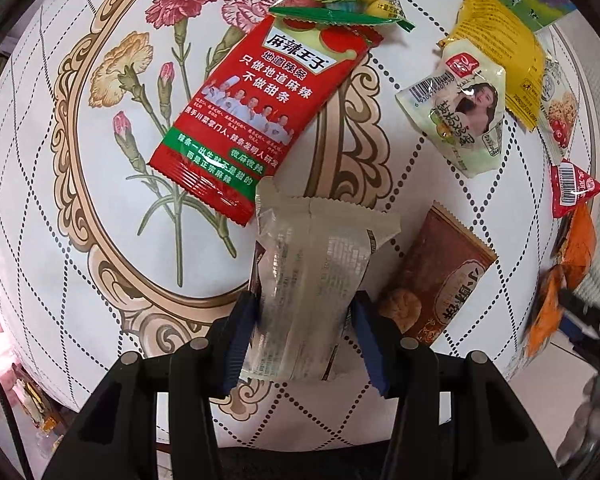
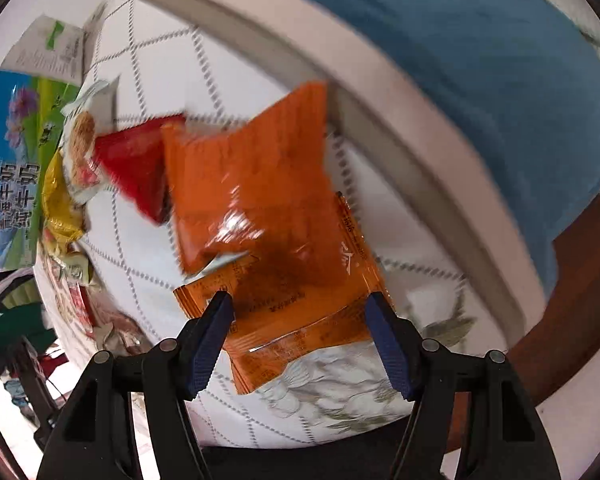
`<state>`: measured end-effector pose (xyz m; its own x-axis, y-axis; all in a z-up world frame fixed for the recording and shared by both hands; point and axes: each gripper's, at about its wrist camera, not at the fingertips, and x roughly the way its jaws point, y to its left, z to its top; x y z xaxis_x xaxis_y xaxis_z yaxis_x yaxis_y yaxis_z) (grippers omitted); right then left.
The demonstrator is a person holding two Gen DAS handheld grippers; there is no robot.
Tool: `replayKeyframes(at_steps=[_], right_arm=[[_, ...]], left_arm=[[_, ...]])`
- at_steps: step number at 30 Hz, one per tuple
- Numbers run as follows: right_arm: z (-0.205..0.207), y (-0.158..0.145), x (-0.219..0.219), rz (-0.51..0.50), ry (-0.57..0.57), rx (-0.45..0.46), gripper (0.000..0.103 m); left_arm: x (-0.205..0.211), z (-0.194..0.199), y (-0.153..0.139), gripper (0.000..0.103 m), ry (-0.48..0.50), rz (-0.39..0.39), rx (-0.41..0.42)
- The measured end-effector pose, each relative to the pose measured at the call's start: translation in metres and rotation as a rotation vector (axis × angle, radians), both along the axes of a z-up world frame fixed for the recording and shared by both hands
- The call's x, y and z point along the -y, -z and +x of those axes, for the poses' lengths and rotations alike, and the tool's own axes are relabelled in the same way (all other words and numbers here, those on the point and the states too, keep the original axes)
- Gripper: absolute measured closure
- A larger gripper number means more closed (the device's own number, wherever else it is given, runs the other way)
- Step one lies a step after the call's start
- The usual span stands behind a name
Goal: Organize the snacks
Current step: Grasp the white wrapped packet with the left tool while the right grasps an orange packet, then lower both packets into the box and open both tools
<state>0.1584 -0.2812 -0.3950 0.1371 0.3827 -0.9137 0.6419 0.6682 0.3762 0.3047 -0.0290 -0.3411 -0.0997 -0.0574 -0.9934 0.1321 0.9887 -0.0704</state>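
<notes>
Left fingers (image 1: pixel 304 340) pinching clear packet (image 1: pixel 312 280), right fingers (image 2: pixel 302 336) straddling orange packet (image 2: pixel 300 292), floral quilted tablecloth (image 1: pixel 60 200)

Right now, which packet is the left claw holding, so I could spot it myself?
On the flowered tablecloth, find the big red spicy-strip packet. Just below its lower corner, the left claw pinches a clear, silvery packet. It is see-through, unlike the brown walnut packet beside it.

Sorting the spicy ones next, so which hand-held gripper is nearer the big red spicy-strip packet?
Left. The left hand-held gripper grips a clear packet beside the red packet; the right hand-held gripper straddles orange packets elsewhere.
</notes>
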Motion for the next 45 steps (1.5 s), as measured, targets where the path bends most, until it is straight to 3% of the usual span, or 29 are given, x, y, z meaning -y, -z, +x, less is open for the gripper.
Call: replayKeyframes(at_steps=[4, 6, 8, 11, 15, 20, 22, 24, 26, 29, 31, 32, 33, 37, 42, 43, 45], right_arm=[[0.012, -0.017, -0.057, 0.176, -0.154, 0.033, 0.032], [0.019, -0.037, -0.074, 0.087, -0.277, 0.073, 0.025], [0.025, -0.055, -0.090, -0.111, -0.435, 0.096, 0.017], [0.036, -0.068, -0.124, -0.242, -0.696, 0.161, 0.017], [0.036, -0.053, -0.189, -0.338, -1.049, 0.146, 0.017], [0.035, -0.009, -0.242, -0.318, -1.267, 0.070, 0.017], [0.036, 0.005, -0.247, -0.352, -1.273, 0.047, 0.018], [0.043, 0.008, -0.239, -0.372, -1.192, 0.041, 0.033], [0.054, 0.001, -0.214, -0.305, -0.977, 0.048, 0.041], [0.063, -0.006, -0.167, -0.201, -0.643, 0.053, 0.041], [0.064, -0.003, -0.147, -0.108, -0.495, 0.029, 0.038], [0.062, -0.002, -0.140, -0.069, -0.446, 0.021, 0.029], [0.060, -0.005, -0.137, -0.067, -0.427, 0.025, 0.020], [0.055, -0.010, -0.140, -0.140, -0.502, 0.043, 0.020], [0.054, -0.001, -0.180, -0.243, -0.566, 0.067, 0.020], [0.060, 0.004, -0.190, -0.262, -0.564, 0.078, 0.022], [0.063, 0.001, -0.196, -0.308, -0.561, 0.111, 0.042]], left_arm=[[-0.012, 0.010, 0.003, 0.055, -0.003, -0.007, -0.007], [-0.006, 0.007, 0.004, 0.055, -0.003, -0.014, -0.008], [-0.010, 0.013, 0.007, 0.054, -0.001, -0.020, -0.009], [-0.017, 0.012, 0.004, 0.054, 0.009, -0.025, -0.009], [-0.019, 0.009, 0.005, 0.053, 0.019, -0.032, -0.009], [-0.027, 0.006, 0.012, 0.048, 0.006, -0.050, -0.019], [-0.031, 0.005, 0.015, 0.047, -0.006, -0.058, -0.026], [-0.034, 0.004, 0.017, 0.047, -0.012, -0.064, -0.029], [-0.036, 0.003, 0.019, 0.046, -0.013, -0.067, -0.029], [-0.037, 0.000, 0.028, 0.044, 0.018, -0.059, -0.055], [-0.036, -0.003, 0.030, 0.044, 0.042, -0.045, -0.047], [-0.036, -0.004, 0.029, 0.045, 0.042, -0.039, -0.039], [-0.038, -0.007, 0.025, 0.046, 0.028, -0.037, -0.023], [-0.041, -0.010, 0.014, 0.048, 0.005, -0.059, 0.014], [-0.038, -0.002, 0.036, 0.043, 0.012, -0.041, -0.014], [-0.037, -0.002, 0.036, 0.045, 0.012, -0.037, -0.005], [-0.038, -0.006, 0.030, 0.047, 0.010, -0.036, 0.029]])
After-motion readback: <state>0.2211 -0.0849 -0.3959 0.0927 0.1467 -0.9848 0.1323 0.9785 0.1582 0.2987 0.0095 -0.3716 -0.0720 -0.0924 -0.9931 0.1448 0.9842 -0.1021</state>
